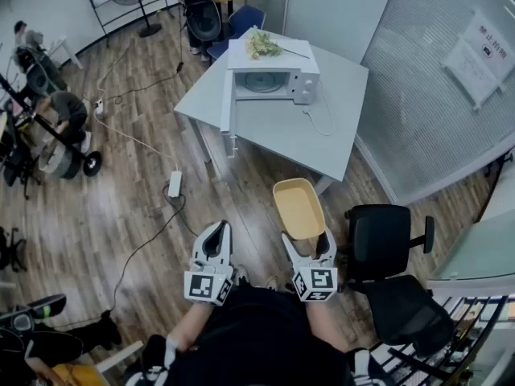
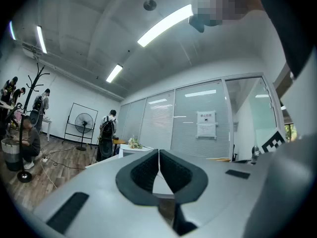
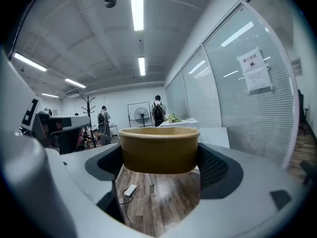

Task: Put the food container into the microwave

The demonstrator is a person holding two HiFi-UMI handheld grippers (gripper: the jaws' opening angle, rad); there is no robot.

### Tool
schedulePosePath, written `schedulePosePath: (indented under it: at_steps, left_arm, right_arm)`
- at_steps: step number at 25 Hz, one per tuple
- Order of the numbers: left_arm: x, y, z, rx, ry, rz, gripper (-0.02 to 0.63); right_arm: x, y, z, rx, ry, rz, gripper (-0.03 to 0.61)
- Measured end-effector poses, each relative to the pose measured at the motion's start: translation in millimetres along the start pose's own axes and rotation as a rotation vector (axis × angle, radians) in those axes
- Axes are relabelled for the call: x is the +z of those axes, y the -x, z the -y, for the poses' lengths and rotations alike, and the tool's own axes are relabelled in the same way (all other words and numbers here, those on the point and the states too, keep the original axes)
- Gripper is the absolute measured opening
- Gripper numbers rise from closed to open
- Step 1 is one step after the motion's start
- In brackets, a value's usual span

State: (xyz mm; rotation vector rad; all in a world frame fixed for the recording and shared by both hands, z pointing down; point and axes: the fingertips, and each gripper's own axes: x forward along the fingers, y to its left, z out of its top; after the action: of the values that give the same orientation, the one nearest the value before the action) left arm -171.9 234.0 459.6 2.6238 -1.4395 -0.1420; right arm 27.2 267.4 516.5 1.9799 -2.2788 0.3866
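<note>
My right gripper [image 1: 303,236] is shut on a tan oblong food container [image 1: 298,207], carried level above the wooden floor; in the right gripper view the container [image 3: 159,149] fills the gap between the jaws of the right gripper [image 3: 159,155]. The white microwave [image 1: 269,77] stands on the grey table [image 1: 273,127] ahead, its door [image 1: 226,95] swung open to the left and the turntable showing. My left gripper [image 1: 214,240] is shut with nothing in it; its pads [image 2: 147,172] meet in the left gripper view. Both grippers are well short of the table.
A bunch of flowers [image 1: 261,43] lies on top of the microwave. A black office chair [image 1: 382,248] stands to my right. A power strip [image 1: 175,184] and cables lie on the floor to the left. A glass partition [image 1: 434,95] runs along the right. People are at the far left.
</note>
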Motion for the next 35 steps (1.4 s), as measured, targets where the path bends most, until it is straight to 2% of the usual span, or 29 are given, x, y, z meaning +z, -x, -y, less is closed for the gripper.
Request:
schedulePosePath:
  at_steps: [11, 22, 29, 35]
  left_arm:
    - [3.3, -5.0, -5.5, -0.022, 0.006, 0.011, 0.025]
    - [-6.7, -15.1, -30.5, -0.05, 0.035, 0.01, 0.025]
    - [-22.5, -62.8, -36.1, -0.039, 0.064, -0.018, 0.025]
    - [-28.2, -144.9, -42.3, 0.019, 0.041, -0.001, 0.025]
  right_arm:
    - [9.3, -4.6, -5.9, -0.008, -0.036, 0.022, 0.483]
    - [8.0, -30.1, -14.8, -0.031, -0.085, 0.031, 0.483]
    - [5.6, -78.4, 13.1, -0.024, -0.091, -0.004, 0.483]
    - [14.6, -152.4, 62.3, 0.037, -0.065, -0.021, 0.483]
